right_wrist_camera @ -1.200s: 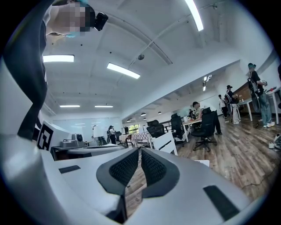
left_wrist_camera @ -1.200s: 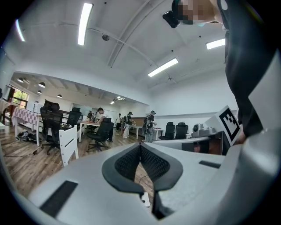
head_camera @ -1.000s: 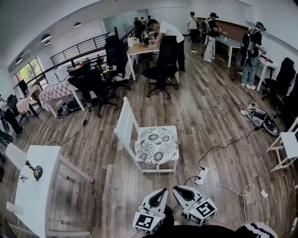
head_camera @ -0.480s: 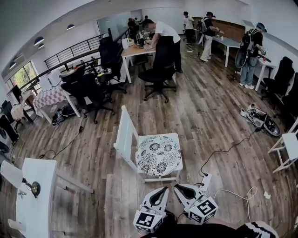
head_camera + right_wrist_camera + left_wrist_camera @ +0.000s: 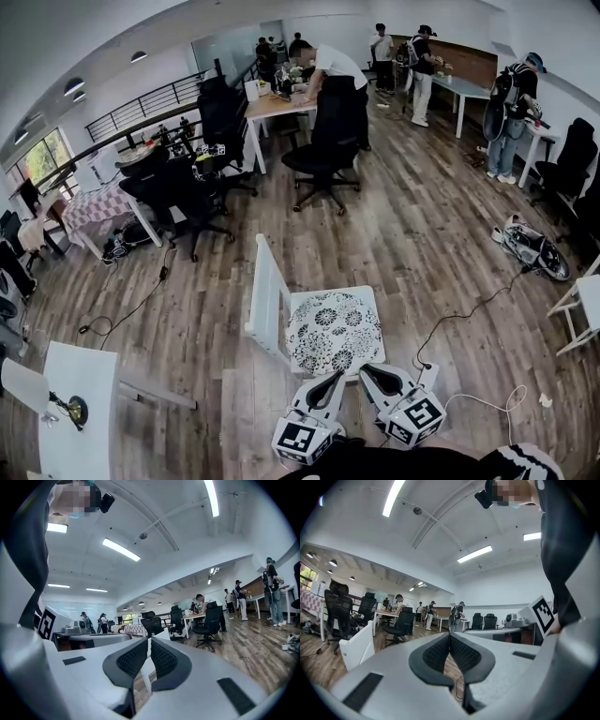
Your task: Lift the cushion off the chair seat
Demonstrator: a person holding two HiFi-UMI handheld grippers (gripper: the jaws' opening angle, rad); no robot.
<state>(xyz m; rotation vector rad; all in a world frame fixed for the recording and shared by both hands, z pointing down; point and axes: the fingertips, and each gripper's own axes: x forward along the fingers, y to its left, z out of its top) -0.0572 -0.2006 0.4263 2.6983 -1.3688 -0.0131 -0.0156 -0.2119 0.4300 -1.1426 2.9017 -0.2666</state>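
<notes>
**Surroundings: open office, wood floor**

Wood plank floor (image 5: 412,234) throughout. A black office chair (image 5: 319,155) stands at a wooden desk (image 5: 272,105), over which a person (image 5: 333,67) leans. A white power strip (image 5: 427,377) lies on the floor, with a black cord (image 5: 469,314) leading to it. A white table (image 5: 70,394) occupies the lower left.

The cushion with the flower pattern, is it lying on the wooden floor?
No, the cushion lies on the seat of the white chair, above the boards.
</notes>
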